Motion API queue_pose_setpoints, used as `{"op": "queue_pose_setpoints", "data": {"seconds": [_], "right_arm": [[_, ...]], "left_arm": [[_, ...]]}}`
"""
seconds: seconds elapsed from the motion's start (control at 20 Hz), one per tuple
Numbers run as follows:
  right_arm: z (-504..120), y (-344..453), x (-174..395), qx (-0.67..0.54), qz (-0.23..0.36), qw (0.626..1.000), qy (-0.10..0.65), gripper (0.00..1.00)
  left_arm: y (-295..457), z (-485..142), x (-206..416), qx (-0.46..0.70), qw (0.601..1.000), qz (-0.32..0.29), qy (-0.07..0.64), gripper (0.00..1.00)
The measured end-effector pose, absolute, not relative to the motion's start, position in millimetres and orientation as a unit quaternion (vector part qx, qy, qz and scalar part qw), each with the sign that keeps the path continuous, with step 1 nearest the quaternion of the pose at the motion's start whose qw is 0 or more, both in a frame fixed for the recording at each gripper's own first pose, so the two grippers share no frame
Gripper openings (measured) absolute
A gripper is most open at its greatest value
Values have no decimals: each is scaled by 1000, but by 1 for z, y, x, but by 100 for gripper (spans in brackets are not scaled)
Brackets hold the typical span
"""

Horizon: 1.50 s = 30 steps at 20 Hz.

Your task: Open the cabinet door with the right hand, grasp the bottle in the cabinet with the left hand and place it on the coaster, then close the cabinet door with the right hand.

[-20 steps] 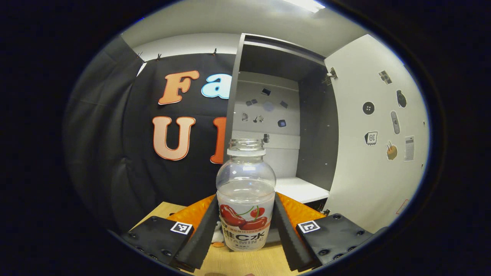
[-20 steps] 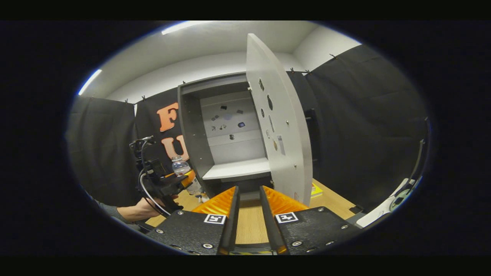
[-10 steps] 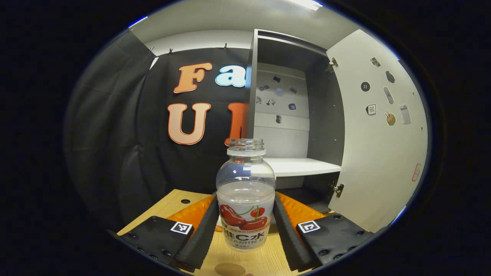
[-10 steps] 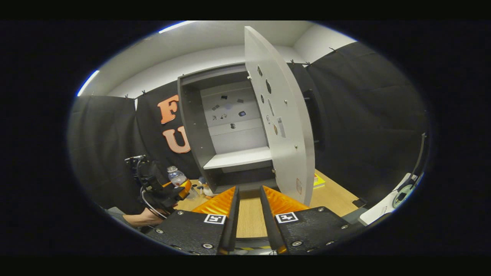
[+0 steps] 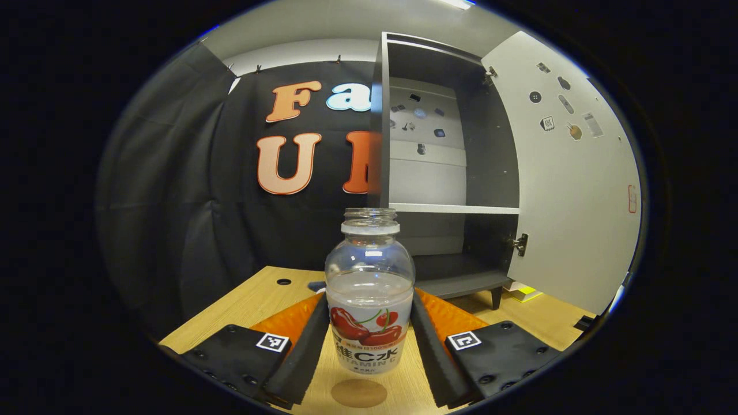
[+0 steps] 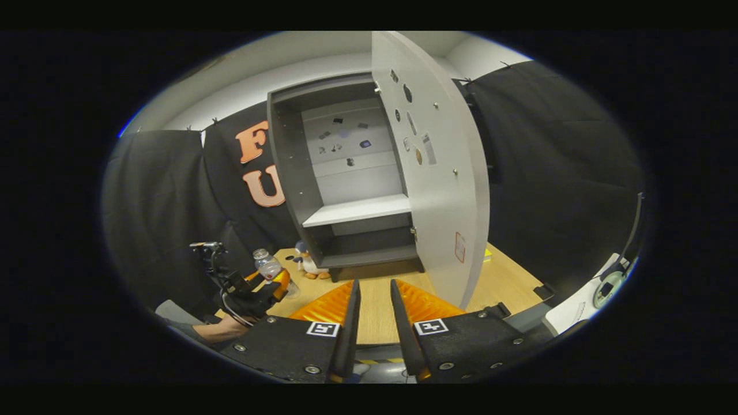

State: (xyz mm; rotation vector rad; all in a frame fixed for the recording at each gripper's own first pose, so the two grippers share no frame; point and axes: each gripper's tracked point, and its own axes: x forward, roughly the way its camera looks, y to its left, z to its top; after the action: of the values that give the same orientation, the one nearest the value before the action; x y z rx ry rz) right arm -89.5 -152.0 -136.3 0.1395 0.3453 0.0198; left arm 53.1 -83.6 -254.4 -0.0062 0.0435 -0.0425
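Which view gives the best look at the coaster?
The left gripper view: the brown coaster lies on the table just beneath the bottle that the left gripper grips. In the right gripper view I cannot make it out.

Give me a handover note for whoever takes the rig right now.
Left gripper: shut on the bottle, held upright above the table.
Right gripper: open, holding nothing, facing the cabinet.
Door: wide open.
Coaster: on the table just below the bottle.
Done: door opened, bottle taken out.
Left: lower the bottle onto the coaster and let go, then close the door with the right.
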Motion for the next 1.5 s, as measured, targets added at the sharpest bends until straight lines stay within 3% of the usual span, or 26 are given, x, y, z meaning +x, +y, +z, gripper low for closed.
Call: {"op": "queue_pose_setpoints", "data": {"seconds": [0.85, 1.5], "right_arm": [[-183, -153, -86, 77, 1, 973, 216, 33], [-194, -148, -88, 83, 11, 969, 233, 33]], "left_arm": [[-72, -374, 54, 4, 996, 0, 93, 85], [-74, -365, 43, 53, 995, 19, 82, 89]]}}
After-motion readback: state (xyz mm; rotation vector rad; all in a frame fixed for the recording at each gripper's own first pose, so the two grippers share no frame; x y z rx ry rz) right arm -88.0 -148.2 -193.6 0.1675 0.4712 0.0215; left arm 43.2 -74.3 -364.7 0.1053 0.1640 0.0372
